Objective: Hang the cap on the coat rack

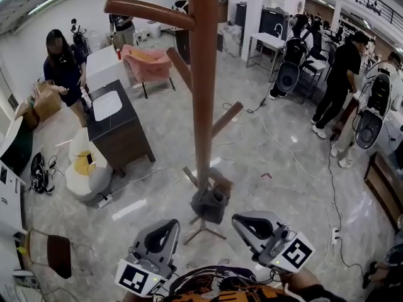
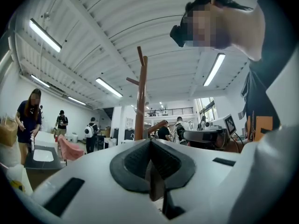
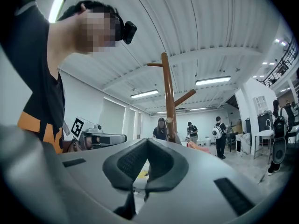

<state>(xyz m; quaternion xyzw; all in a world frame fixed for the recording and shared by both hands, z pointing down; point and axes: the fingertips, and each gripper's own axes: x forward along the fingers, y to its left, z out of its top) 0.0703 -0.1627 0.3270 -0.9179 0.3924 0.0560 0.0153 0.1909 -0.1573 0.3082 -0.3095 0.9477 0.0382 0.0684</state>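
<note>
Shut at the left tongs point(image 2: 150, 141): ribbed dark pads pressed tip to tip, nothing pinched between. Shut likewise at the right tongs point(image 3: 147, 140), pads meeting at the tip, empty as well. Held low and side by side just short of the coat rack point(image 1: 204, 87), both aimed toward its foot, touching neither it nor each other. Capped at the near ends by the left marker cube point(image 1: 136, 278) and the right marker cube point(image 1: 296, 254). Out ahead, on the coat rack itself, the dark grey cap point(image 1: 210, 205), draped over a short stub peg point(image 1: 220, 182) low on the pole, just above the spread feet. Clear of both tongs, in line with the gap between them, slightly nearer the right pair. Higher up the same pole, slanted brown pegs point(image 1: 227, 119) on either side and one long curved arm point(image 1: 148, 11) at the top, reaching left. Left of the coat rack, a dark desk point(image 1: 129, 140) carrying a white tray point(image 1: 107, 104); behind that, a pink chair point(image 1: 148, 65); further left again, a person point(image 1: 63, 68) standing in dark clothes. Right of the coat rack, thin cables point(image 1: 330, 187) trailing over the glossy grey floor point(image 1: 157, 112), and beyond them several people point(image 1: 340, 80) standing. From both tongs' own cameras, the pole rising straight ahead against a ribbed white ceiling point(image 3: 187, 27).
</note>
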